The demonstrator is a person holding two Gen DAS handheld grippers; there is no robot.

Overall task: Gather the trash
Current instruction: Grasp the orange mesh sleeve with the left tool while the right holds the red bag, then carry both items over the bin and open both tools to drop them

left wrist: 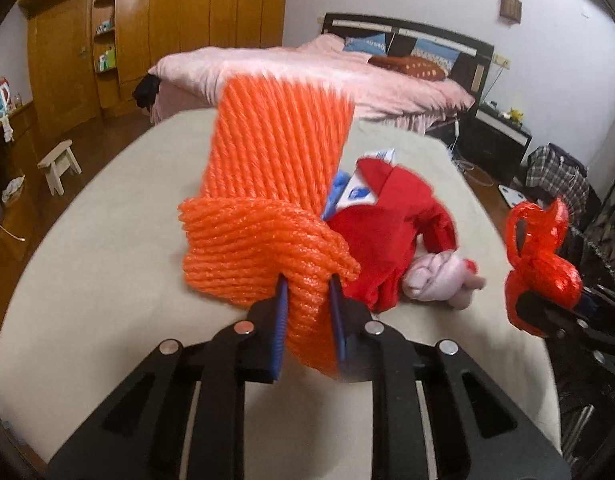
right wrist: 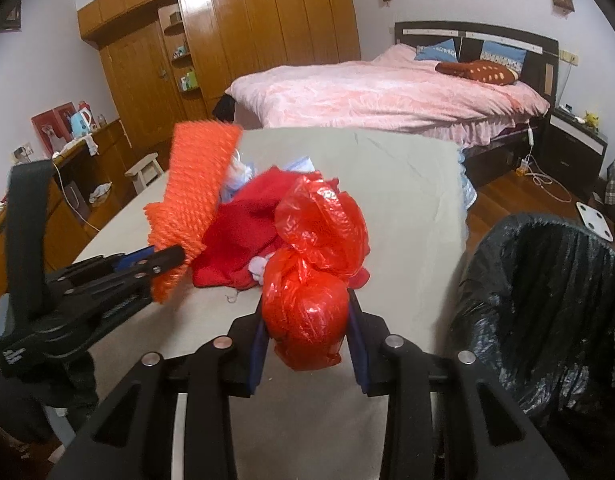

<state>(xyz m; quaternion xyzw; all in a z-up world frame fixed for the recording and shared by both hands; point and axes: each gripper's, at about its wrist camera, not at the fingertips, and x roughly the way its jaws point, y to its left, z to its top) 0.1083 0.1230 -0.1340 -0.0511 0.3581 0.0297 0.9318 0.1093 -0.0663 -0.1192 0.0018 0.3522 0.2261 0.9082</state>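
Observation:
My left gripper (left wrist: 308, 292) is shut on an orange foam net sleeve (left wrist: 275, 184) and holds it above the beige table (left wrist: 107, 240). The sleeve also shows in the right wrist view (right wrist: 195, 192), with the left gripper (right wrist: 175, 258) at the left. My right gripper (right wrist: 305, 316) is shut on a tied red plastic bag (right wrist: 311, 264), lifted over the table's near right corner. The bag shows at the right of the left wrist view (left wrist: 543, 256). A bin lined with a black bag (right wrist: 547, 280) stands right of the table.
On the table (right wrist: 407, 200) lie a red cloth (left wrist: 387, 232), a pink crumpled item (left wrist: 439, 276) and blue-white packaging (left wrist: 359, 188). Behind is a pink bed (right wrist: 387, 92), a wooden wardrobe (right wrist: 247, 32), a white stool (right wrist: 145, 170) and a floor scale (right wrist: 595, 218).

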